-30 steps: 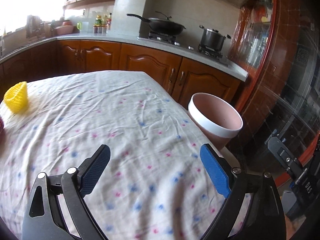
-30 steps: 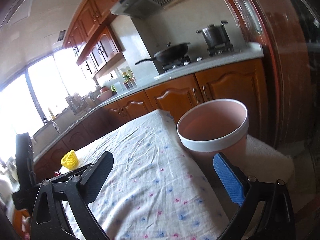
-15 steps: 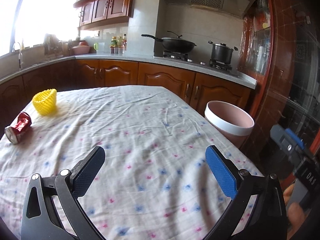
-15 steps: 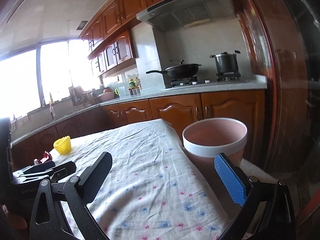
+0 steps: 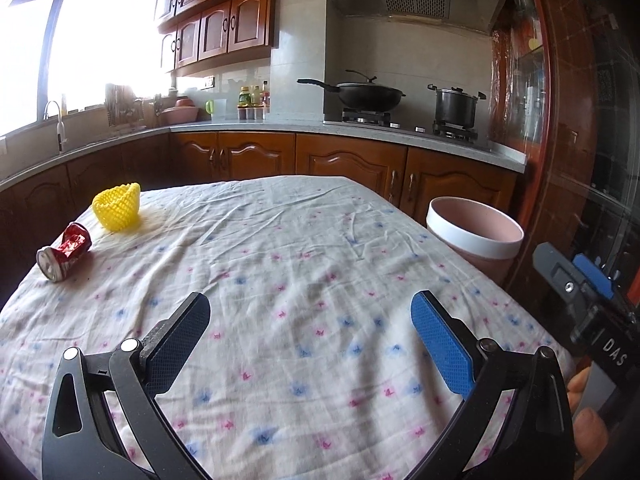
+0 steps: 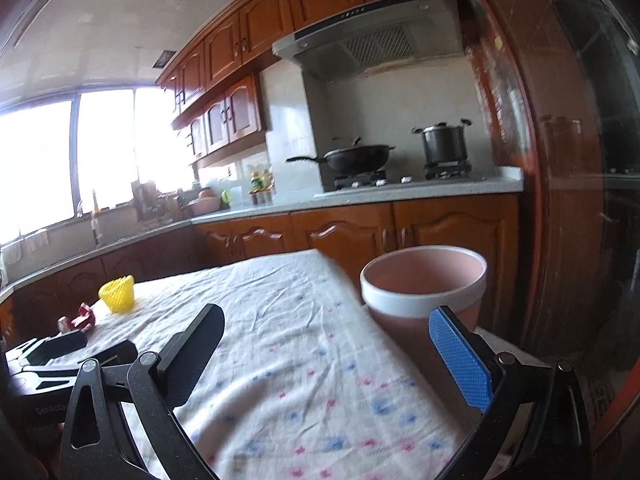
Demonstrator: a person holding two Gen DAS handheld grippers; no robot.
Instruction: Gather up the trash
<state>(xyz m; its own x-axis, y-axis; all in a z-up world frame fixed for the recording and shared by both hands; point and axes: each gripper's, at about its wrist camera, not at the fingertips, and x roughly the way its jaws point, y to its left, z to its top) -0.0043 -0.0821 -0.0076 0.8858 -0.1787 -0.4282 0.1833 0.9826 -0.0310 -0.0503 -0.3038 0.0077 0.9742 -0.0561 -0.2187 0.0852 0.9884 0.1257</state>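
A crushed red can [image 5: 64, 251] lies on its side at the table's far left, with a yellow foam net [image 5: 117, 208] just behind it. Both also show in the right wrist view, the can [image 6: 82, 316] and the net [image 6: 117, 293]. A pink bin with a white rim [image 5: 474, 236] stands beside the table's right edge, and it is close ahead in the right wrist view [image 6: 424, 284]. My left gripper [image 5: 310, 328] hangs open over the near middle of the cloth, nothing between its fingers. My right gripper [image 6: 326, 344] is open too, over the table's right edge near the bin.
The table wears a white floral cloth [image 5: 304, 264]. Wooden cabinets and a grey counter [image 5: 360, 132] run behind, bearing a wok [image 5: 368, 94] and a pot [image 5: 456, 106]. A dark red glass-fronted wall [image 5: 580, 160] closes the right side. The left gripper's body [image 6: 52, 364] shows low left in the right wrist view.
Both views have tilted up and drawn back from the table, bringing the can and more of the kitchen into view. The right view has rolled level. Both grippers stay open and empty.
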